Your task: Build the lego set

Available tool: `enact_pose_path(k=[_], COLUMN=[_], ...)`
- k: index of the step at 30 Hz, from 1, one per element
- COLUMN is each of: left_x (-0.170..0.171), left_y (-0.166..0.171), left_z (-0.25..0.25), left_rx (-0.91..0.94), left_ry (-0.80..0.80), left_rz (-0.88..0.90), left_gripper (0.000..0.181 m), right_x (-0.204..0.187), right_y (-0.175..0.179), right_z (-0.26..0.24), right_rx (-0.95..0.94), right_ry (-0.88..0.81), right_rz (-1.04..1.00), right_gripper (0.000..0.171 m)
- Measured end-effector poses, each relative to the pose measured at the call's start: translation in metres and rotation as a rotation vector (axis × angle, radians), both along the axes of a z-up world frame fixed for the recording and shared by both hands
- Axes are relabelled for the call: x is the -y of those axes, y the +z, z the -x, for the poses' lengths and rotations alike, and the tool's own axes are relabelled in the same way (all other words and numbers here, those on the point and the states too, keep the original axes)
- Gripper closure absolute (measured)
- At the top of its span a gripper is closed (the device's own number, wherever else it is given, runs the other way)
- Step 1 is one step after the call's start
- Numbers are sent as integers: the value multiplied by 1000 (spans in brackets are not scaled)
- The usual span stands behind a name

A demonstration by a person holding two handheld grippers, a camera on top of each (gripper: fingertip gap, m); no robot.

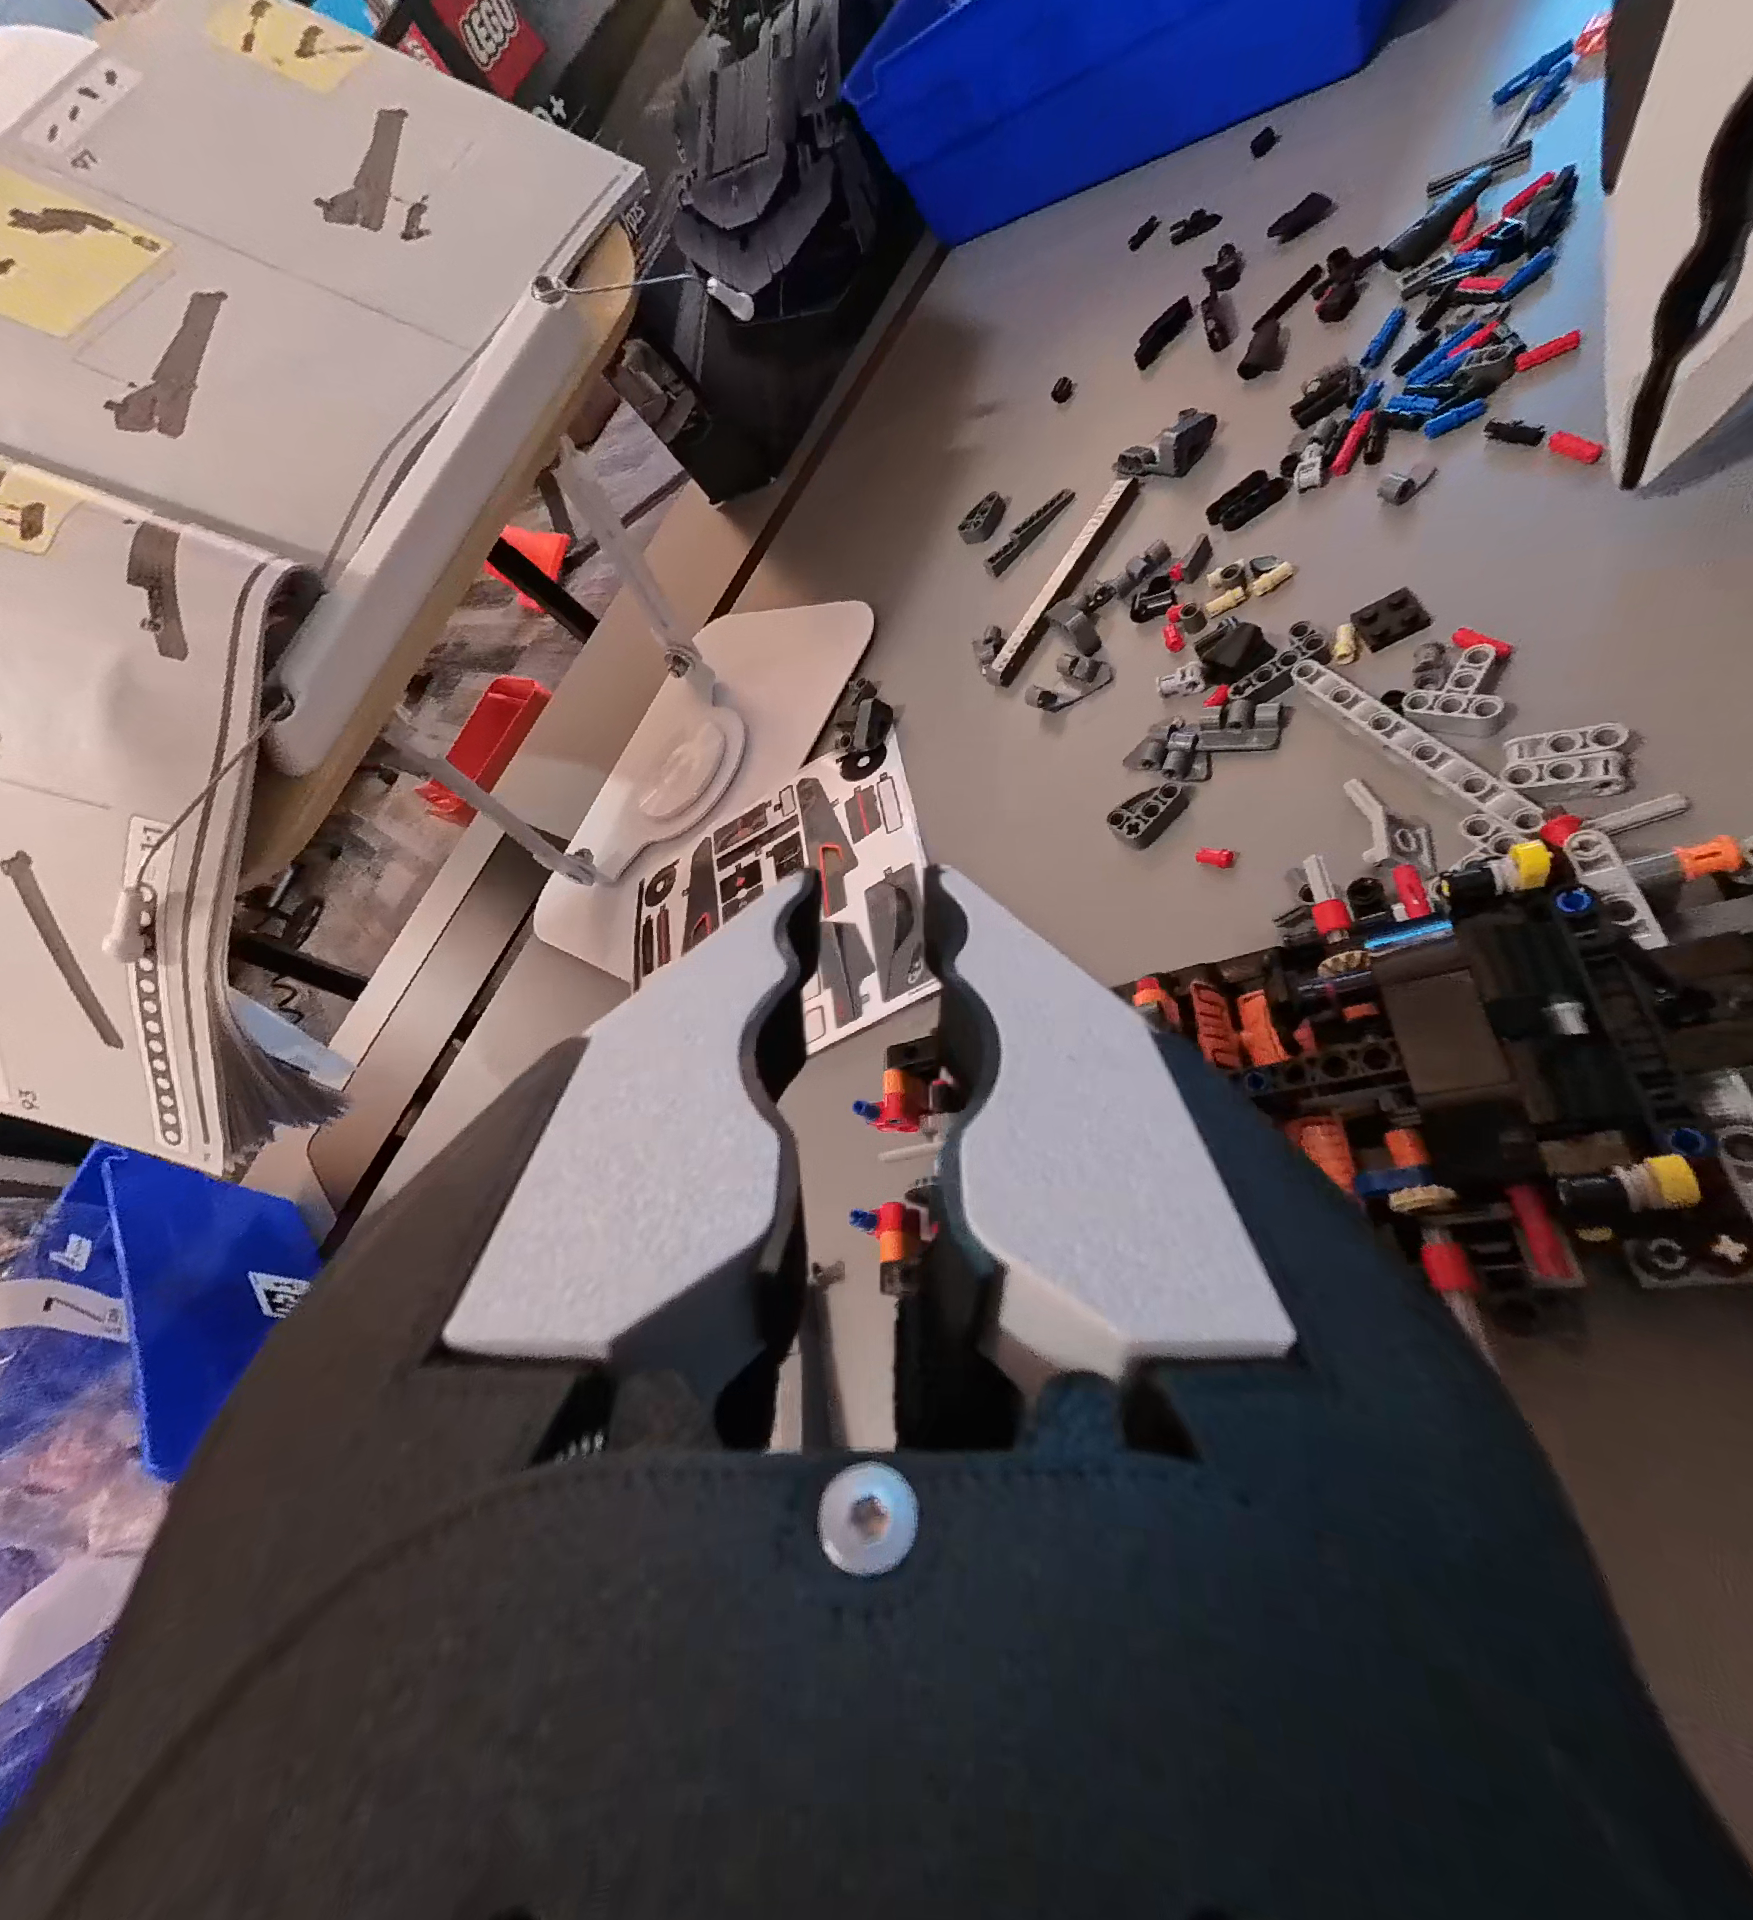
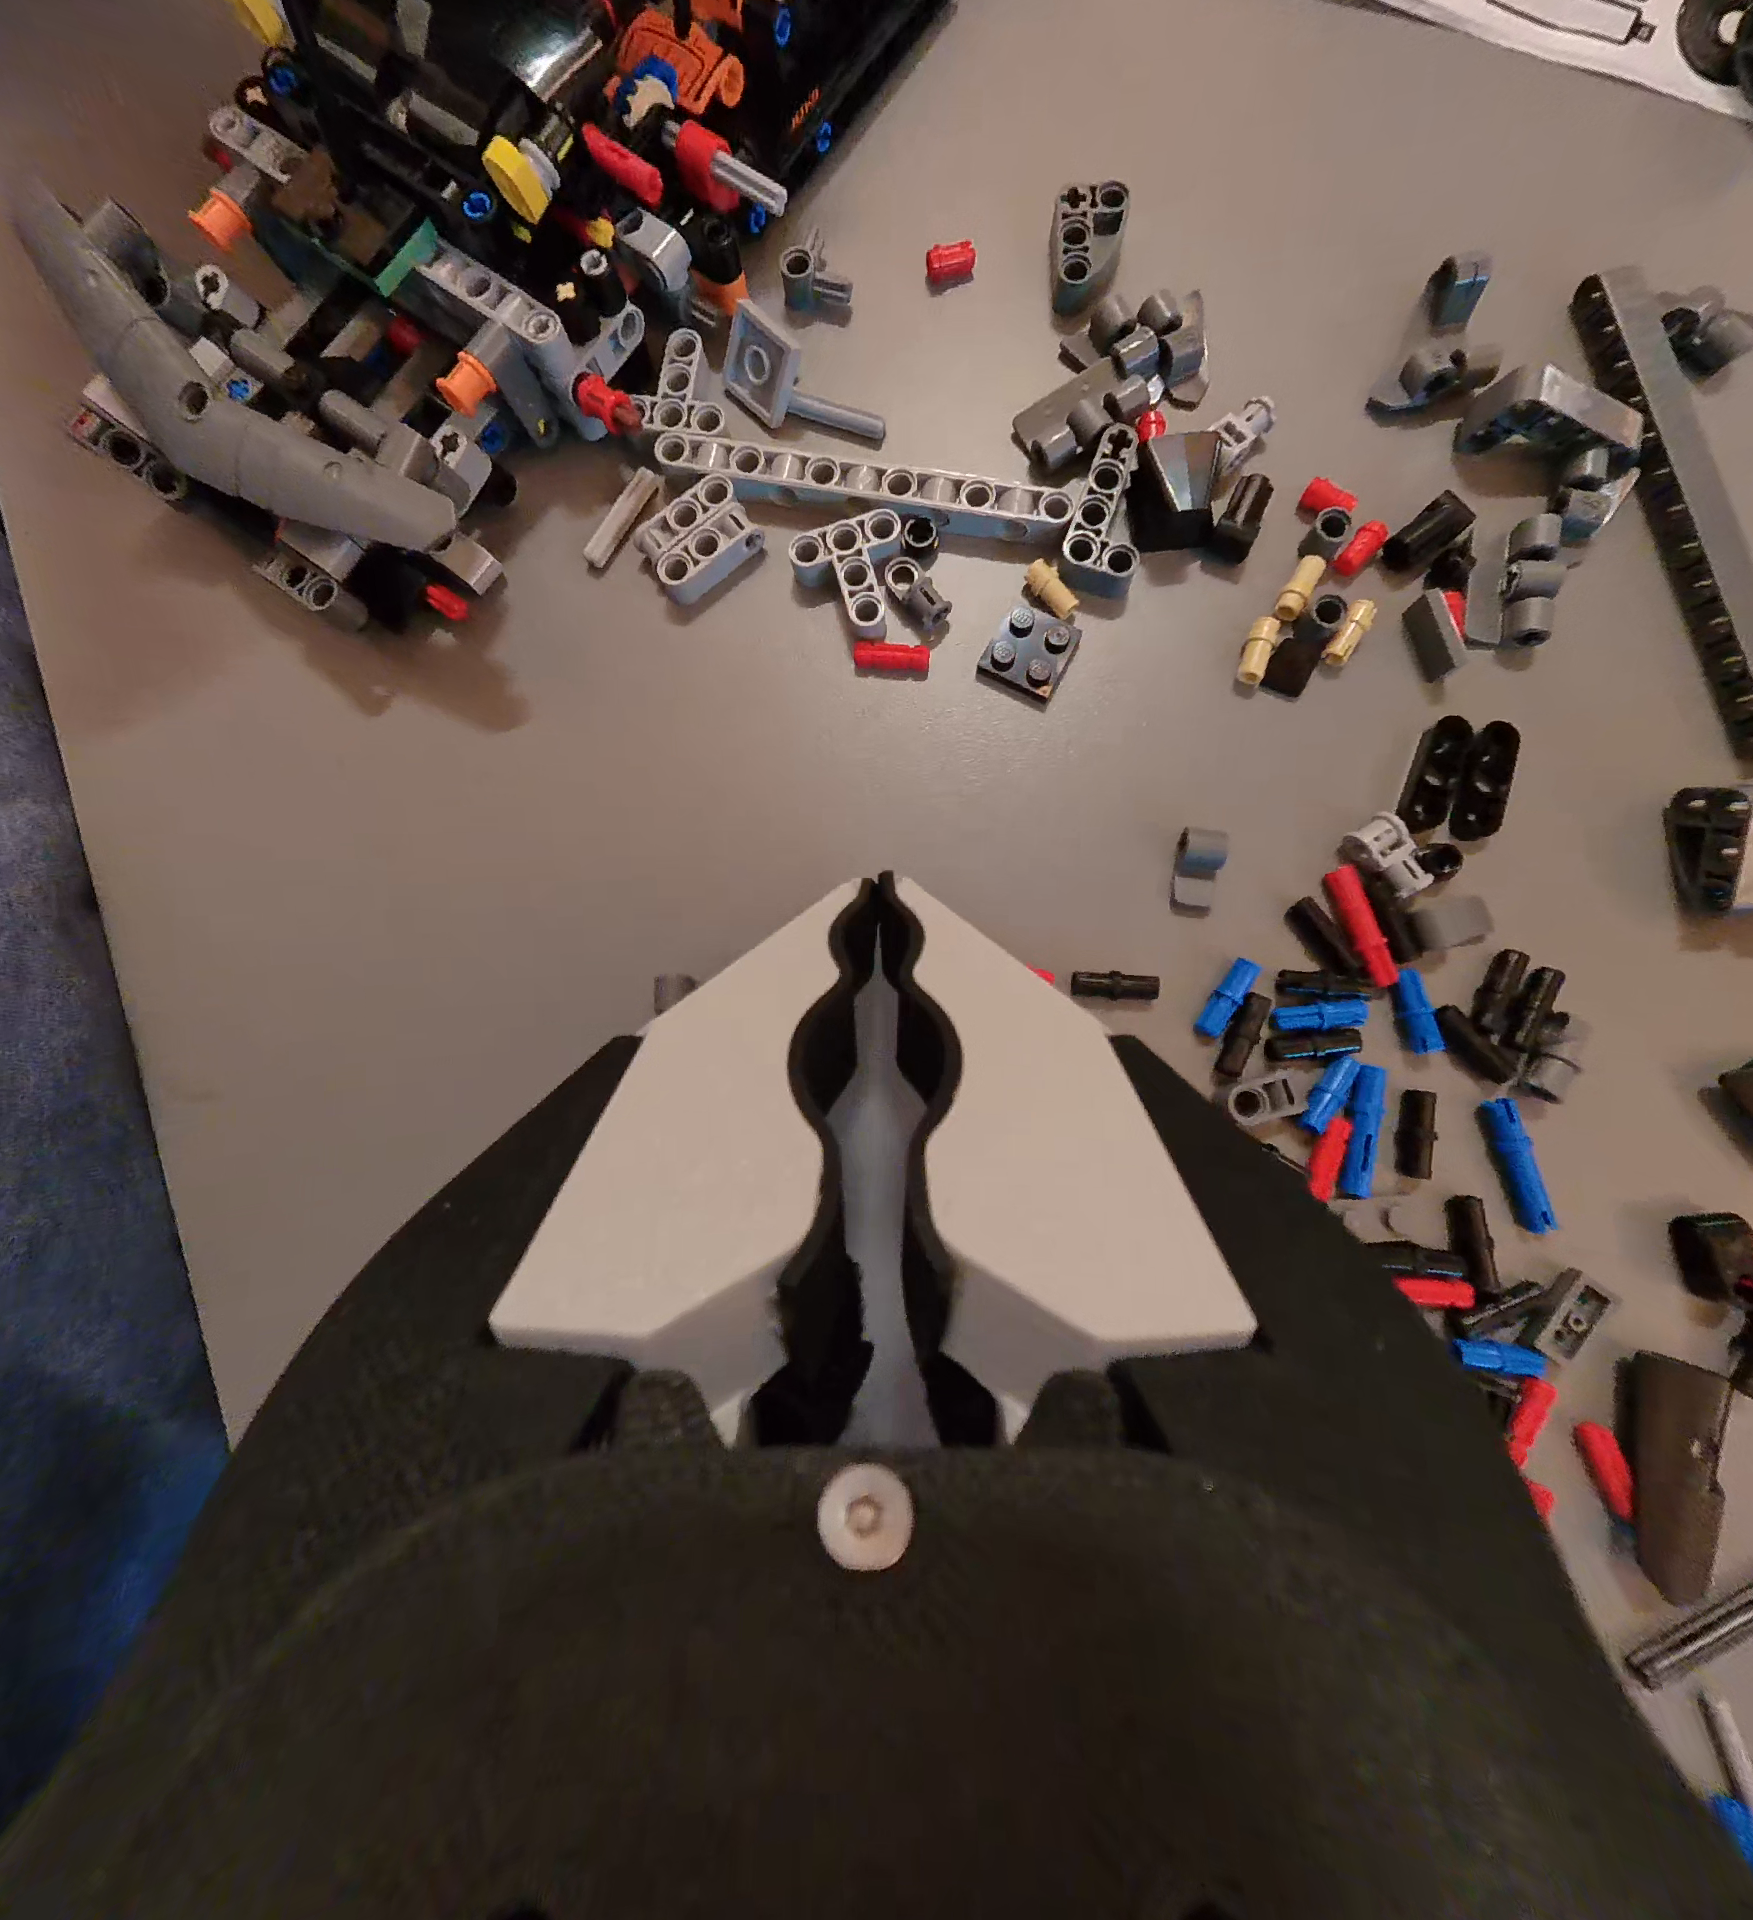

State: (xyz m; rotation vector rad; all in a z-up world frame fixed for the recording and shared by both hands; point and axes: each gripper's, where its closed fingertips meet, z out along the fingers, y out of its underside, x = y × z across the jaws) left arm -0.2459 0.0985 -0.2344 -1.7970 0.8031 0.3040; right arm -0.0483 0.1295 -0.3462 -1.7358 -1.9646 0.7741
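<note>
The partly built Lego model [image 1: 1537, 1060], black with orange, red and yellow parts, lies on the grey table right of my left gripper [image 1: 872, 883]. That gripper is open by a narrow gap and empty, above a sticker sheet [image 1: 799, 894] and two small orange-red sub-assemblies [image 1: 898, 1101]. My right gripper [image 2: 880, 883] is shut with its tips touching; nothing shows at the tips. It hovers over bare table, with the model [image 2: 456, 260] far left and a long grey beam [image 2: 851, 483] ahead. It also shows in the left wrist view [image 1: 1641, 457].
Loose pins and beams [image 2: 1371, 1039] are scattered right of the right gripper and across the table [image 1: 1423, 312]. An instruction booklet on a stand [image 1: 176, 416] is at the left, a blue bin [image 1: 1111, 94] behind, plastic bags [image 1: 20, 1455] lower left. Blue fabric [image 2: 10, 1039] lies beyond the table edge. Left tips to right tips: about 25 cm.
</note>
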Motion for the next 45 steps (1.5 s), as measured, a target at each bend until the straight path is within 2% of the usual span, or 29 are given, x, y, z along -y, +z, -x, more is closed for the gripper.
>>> enact_pose_path(k=[1, 6, 12, 17, 22, 34, 45], left_x=[0, -1, -6, -9, -8, -1, -1], left_y=[-1, -1, -8, -18, -18, -10, -6], left_z=[-1, -3, 10, 22, 27, 30, 25], left_rx=[0, 0, -22, -7, 2, 9, 25], left_ry=[-3, -6, 26, 55, 64, 68, 44], left_rz=[2, 6, 9, 19, 15, -16, -41], left_gripper=[164, 164, 164, 164, 164, 165, 165], right_x=[0, -3, -5, -6, -3, 6, 18], right_y=[0, 9, 20, 24, 19, -6, -3], right_z=[0, -4, -13, -19, -31, -46, -40], right_rx=[-4, -37, -71, -88, -34, 72, 35], right_ry=[-5, -36, -68, -86, -82, -122, -153], right_rz=[-1, -5, 13, 20, -3, -12, 16], right_gripper=[171, 170, 160, 162, 171, 171, 171])
